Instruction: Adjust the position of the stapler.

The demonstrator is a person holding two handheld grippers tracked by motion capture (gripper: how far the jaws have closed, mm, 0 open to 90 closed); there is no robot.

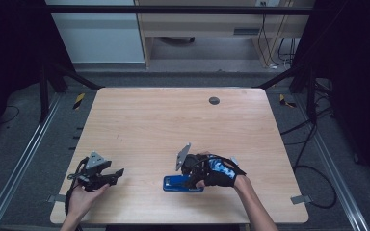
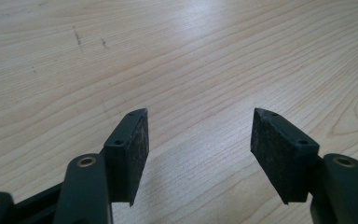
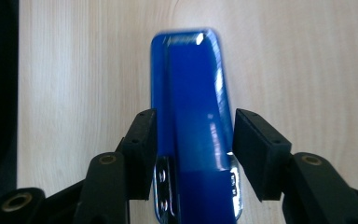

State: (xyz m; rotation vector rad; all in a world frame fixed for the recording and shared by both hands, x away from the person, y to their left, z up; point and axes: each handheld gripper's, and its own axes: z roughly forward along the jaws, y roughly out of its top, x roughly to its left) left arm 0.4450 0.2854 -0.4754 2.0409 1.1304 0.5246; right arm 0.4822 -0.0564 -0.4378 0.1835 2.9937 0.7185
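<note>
Blue stapler (image 3: 191, 126) lying flat on worktop (image 1: 164, 125), near edge, right of centre. Right tool (image 3: 193, 154) sitting over it, jaws spread either side of stapler body; left pad close against it, right pad standing just clear, not pinching. Gloved right hand (image 1: 221, 172) holding that tool. Left tool (image 2: 198, 140) resting near left corner of worktop, well apart from stapler, jaws spread, bare wood between them.

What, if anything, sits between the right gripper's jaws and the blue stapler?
Nothing visible. The right gripper straddles the blue stapler on the table; one pad looks against it, the other stands slightly off.
</note>
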